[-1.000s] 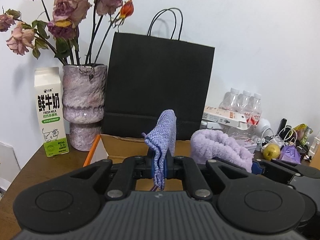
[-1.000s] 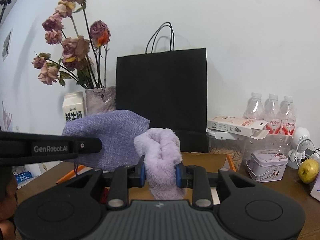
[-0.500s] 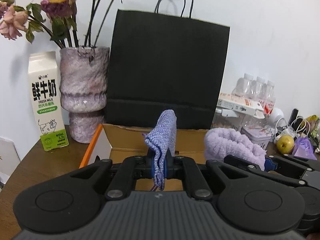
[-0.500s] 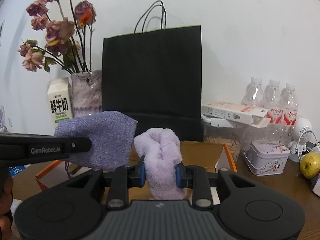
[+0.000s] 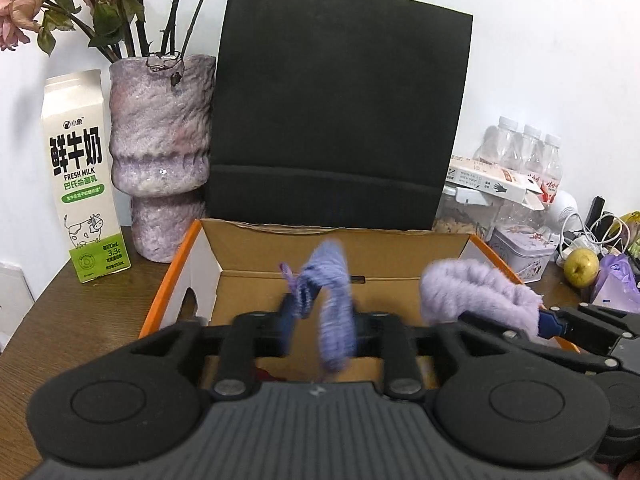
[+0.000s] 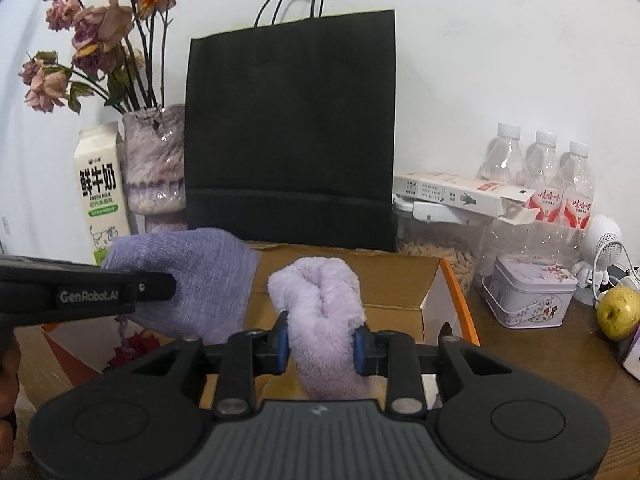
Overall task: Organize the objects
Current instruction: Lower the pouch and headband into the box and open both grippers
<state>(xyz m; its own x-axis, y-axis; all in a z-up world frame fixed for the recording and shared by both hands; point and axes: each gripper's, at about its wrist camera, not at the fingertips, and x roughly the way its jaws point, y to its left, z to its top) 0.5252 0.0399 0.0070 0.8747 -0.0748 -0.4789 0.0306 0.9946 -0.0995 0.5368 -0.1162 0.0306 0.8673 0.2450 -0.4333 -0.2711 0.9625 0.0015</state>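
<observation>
A purple knitted cloth (image 5: 332, 304) hangs blurred between the parted jaws of my left gripper (image 5: 324, 320), which are opening; the pads no longer pinch it. It is over an open cardboard box (image 5: 400, 236) with orange edges. My right gripper (image 6: 322, 344) has its blue pads against a fluffy lilac cloth (image 6: 320, 300), and its jaws are opening too. That cloth (image 5: 476, 292) also hangs above the box's right side in the left wrist view. In the right wrist view the knitted cloth (image 6: 192, 276) shows behind a finger (image 6: 152, 284) of my left gripper.
Behind the box stand a black paper bag (image 5: 336, 120), a mottled vase (image 5: 160, 152) of dried roses and a milk carton (image 5: 84, 176). To the right are water bottles (image 6: 540, 168), a lilac tin (image 6: 528, 296) and a yellow-green fruit (image 6: 618, 312). Something red (image 6: 132, 348) lies in the box.
Both grippers have sunk toward the box. The left jaws have sprung apart and the knitted cloth has slumped between them. The right jaws have widened slightly around the fluffy cloth.
</observation>
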